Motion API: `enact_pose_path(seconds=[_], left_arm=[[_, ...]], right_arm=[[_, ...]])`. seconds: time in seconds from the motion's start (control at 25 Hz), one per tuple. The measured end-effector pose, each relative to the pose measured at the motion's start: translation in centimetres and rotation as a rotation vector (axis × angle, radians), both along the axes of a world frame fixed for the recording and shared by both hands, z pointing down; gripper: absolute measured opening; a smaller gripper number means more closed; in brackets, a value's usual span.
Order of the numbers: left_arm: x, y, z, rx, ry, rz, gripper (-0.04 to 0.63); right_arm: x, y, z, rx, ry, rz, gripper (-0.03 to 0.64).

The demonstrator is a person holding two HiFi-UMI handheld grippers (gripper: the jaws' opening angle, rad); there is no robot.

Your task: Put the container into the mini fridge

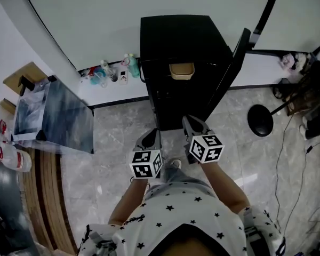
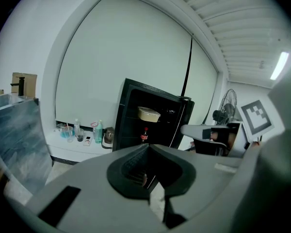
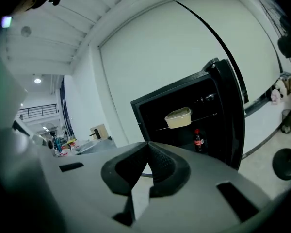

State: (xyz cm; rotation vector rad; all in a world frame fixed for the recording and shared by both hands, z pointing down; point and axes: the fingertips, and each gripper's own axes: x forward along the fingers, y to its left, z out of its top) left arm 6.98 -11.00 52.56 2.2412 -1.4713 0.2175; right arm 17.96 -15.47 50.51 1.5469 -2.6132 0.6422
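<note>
As the container (image 1: 182, 71) sits shelved in the mini fridge (image 1: 176, 36), left gripper (image 1: 151, 136) and right gripper (image 1: 191, 124) are pressed shut, empty, open door (image 1: 232, 68) nearer the right

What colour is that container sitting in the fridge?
The container is cream or pale beige, clearest in the right gripper view.

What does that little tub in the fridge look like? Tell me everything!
The beige plastic container is a shallow, rounded-rectangular tub with a paler lid on top. It sits upright and level on the upper wire shelf inside the open black mini fridge, touching only that shelf. A small dark bottle with a red label stands below it.
</note>
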Motion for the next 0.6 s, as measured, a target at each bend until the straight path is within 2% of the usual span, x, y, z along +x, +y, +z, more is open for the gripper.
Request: enact_pose_path(seconds=[0.4,0.6], left_arm=[[1.9,5.5,0.5,-0.007,-0.004,0.039,0.012],[2.5,7.2,0.6,0.0,-0.006,0.051,0.012]], right_arm=[[0.7,7.6,0.4,0.049,0.125,-0.032,-0.006],[1.2,10.0,0.7,0.061,0.154,-0.04,-0.006]])
